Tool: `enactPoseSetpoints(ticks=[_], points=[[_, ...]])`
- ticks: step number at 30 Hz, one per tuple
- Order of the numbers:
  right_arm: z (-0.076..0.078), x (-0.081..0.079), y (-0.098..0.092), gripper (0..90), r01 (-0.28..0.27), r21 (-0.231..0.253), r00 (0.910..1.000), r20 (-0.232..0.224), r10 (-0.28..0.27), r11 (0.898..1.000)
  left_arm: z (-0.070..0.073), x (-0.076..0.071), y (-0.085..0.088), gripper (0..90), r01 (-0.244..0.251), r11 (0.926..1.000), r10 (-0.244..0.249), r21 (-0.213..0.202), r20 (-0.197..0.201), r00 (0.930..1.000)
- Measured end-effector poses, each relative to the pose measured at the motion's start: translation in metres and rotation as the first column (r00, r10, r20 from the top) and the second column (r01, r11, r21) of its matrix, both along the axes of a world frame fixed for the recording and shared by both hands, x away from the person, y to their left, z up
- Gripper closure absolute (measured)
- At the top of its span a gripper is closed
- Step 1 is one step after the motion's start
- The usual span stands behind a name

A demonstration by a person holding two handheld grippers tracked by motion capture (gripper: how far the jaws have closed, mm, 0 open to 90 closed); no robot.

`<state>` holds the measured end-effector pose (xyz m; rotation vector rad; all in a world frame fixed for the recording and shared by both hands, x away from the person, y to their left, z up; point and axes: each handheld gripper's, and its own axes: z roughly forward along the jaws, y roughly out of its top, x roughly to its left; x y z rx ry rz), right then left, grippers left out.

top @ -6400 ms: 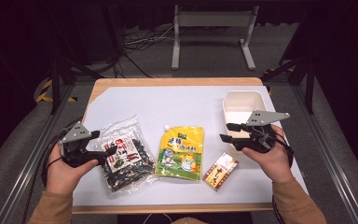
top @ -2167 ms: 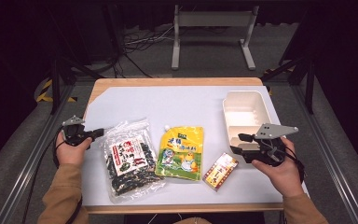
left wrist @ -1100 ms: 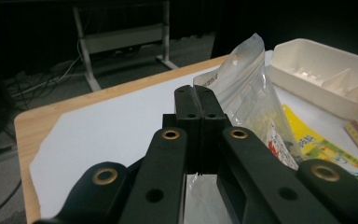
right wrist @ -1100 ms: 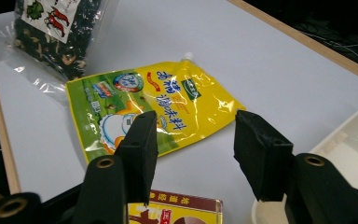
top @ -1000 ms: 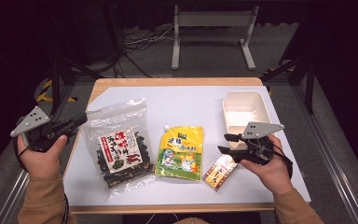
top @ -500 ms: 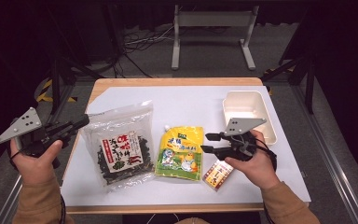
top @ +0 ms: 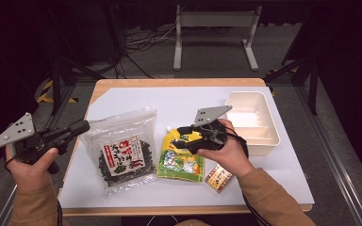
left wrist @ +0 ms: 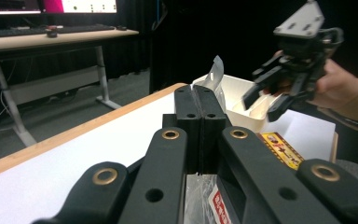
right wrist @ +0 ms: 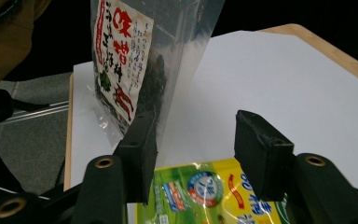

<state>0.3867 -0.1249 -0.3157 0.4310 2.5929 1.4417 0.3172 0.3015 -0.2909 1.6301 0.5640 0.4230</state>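
Observation:
My left gripper [top: 85, 125] is at the table's left edge, shut on the top left corner of a clear bag of dark snacks [top: 122, 151] with a red and white label. That corner is lifted and the bag hangs tilted [right wrist: 121, 70]. In the left gripper view the jaws [left wrist: 200, 93] are pressed together with the plastic edge [left wrist: 216, 74] sticking out beyond them. My right gripper [top: 181, 137] hovers over a yellow-green pouch [top: 181, 159]. Its jaws have just been opening, and its pads [right wrist: 196, 130] stand apart with nothing between them and the pouch [right wrist: 200, 191] below.
A white rectangular container [top: 252, 120] stands at the right of the white mat [top: 188, 101]. A small red and yellow box [top: 218, 178] lies near the front edge, right of the pouch. Desks and frame legs stand on the dark floor beyond the table.
My right hand has moved left, from over the small box to over the pouch, and its jaws are wider. The left gripper still holds the bag corner, raised slightly.

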Motion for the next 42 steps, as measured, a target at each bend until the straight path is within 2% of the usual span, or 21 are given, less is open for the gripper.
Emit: enactPoseSetpoints(ticks=[2,6,12,19,27,30,33,37,42], points=[[-0.003,0.004,0.011,47.4,-0.017,-0.002,0.9997,-0.019,0.017,1.000,0.001,-0.003,0.000,90.0,0.005,1.0000,-0.005,0.004,0.002,1.0000],[-0.005,0.008,0.031,46.2,-0.048,-0.008,0.9987,-0.017,0.048,0.999,0.002,-0.007,0.000,90.0,0.012,0.9999,-0.012,0.003,0.008,0.9999],[-0.007,0.011,0.047,44.9,-0.072,-0.014,0.9974,-0.004,0.072,0.997,0.004,-0.009,-0.001,90.0,0.033,0.9994,-0.033,0.007,0.011,0.9994],[-0.014,0.014,0.063,45.4,-0.105,-0.010,0.9943,-0.019,0.105,0.994,0.005,-0.008,-0.001,90.0,0.043,0.9991,-0.043,0.005,0.010,0.9990],[-0.022,0.016,0.079,57.1,-0.142,-0.047,0.9898,-0.021,0.141,0.989,0.005,-0.007,0.000,90.0,0.039,0.9992,-0.039,0.004,0.011,0.9992],[-0.024,0.018,0.081,68.7,-0.160,-0.050,0.9870,-0.020,0.159,0.986,0.003,-0.006,0.003,90.0,0.025,0.9997,-0.025,-0.005,0.004,0.9997],[-0.023,0.017,0.083,78.8,-0.202,-0.037,0.9790,-0.036,0.201,0.979,0.002,-0.005,0.007,90.0,0.011,0.9998,-0.011,-0.016,-0.002,0.9999],[-0.024,0.016,0.087,82.4,-0.227,-0.021,0.9728,-0.054,0.225,0.974,0.003,-0.006,0.009,90.0,-0.005,0.9999,0.005,-0.015,0.004,1.0000],[-0.026,0.015,0.088,83.7,-0.221,0.004,0.9725,-0.074,0.221,0.975,0.003,-0.007,0.011,90.0,-0.009,0.9998,0.009,-0.019,0.009,0.9999]])
